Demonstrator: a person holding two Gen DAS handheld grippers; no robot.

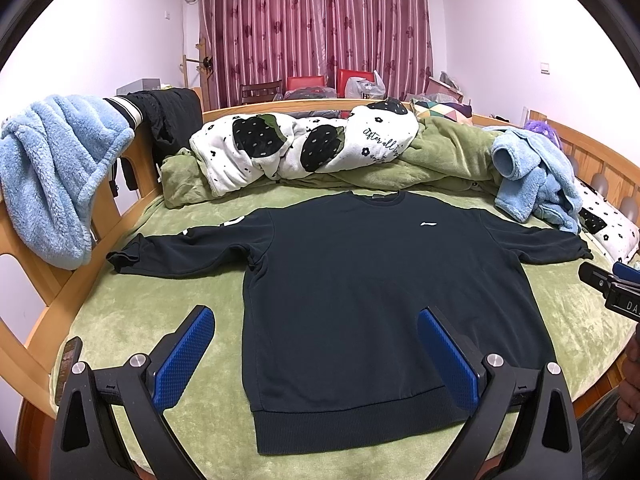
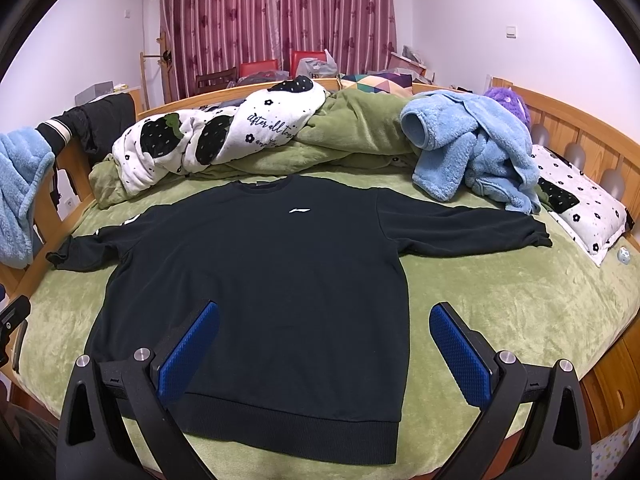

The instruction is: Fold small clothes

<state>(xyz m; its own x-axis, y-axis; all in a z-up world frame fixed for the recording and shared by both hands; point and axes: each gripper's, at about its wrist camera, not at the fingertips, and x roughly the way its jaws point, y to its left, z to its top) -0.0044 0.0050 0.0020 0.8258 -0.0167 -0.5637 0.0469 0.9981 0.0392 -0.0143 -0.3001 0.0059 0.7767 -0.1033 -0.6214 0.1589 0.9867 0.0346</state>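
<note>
Both your tools, left tool (image 1: pixel 316 354) and right tool (image 2: pixel 324 350), hang spread wide above the hem of the black sweatshirt (image 1: pixel 360 288) lying flat on the bed (image 1: pixel 160 320) ahead.

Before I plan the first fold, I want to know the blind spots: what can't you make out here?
- Sweatshirt left sleeve print: left wrist view, folded under the sleeve, only white fragments show.
- Quilt script: right wrist view, creases cut it off.
- Right gripper: left wrist view, cropped by the edge.
- Neck label: too small in both views.
</note>
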